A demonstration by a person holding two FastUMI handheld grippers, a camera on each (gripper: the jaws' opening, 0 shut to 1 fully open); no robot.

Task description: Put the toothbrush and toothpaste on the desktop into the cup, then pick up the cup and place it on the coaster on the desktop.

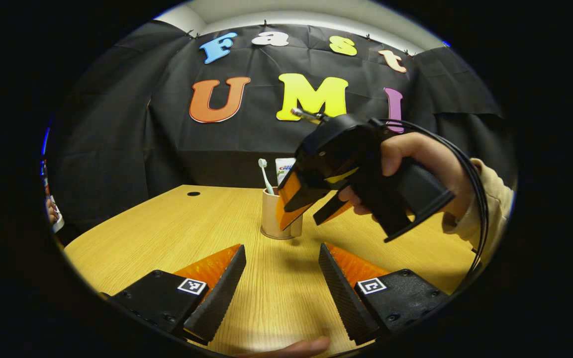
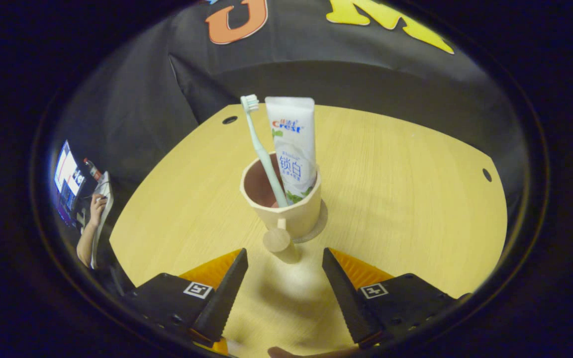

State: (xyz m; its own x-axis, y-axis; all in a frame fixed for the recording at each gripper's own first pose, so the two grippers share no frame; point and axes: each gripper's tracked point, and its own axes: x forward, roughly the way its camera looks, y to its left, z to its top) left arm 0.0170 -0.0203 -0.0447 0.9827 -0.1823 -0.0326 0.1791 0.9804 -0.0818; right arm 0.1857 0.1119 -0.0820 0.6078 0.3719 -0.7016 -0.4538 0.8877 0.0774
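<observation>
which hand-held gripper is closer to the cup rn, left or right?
Right. The right hand-held gripper hangs open right beside the cup, fingers just short of its handle. The left hand-held gripper sits open farther back over the desktop.

- In the left gripper view the right gripper (image 1: 311, 211) covers the cup's (image 1: 269, 214) right side and most of the toothpaste (image 1: 282, 168).
- The coaster (image 2: 319, 224) shows as only a sliver past the cup's base.
- A person's hand (image 2: 96, 205) at the far left edge is too small to make out.
</observation>
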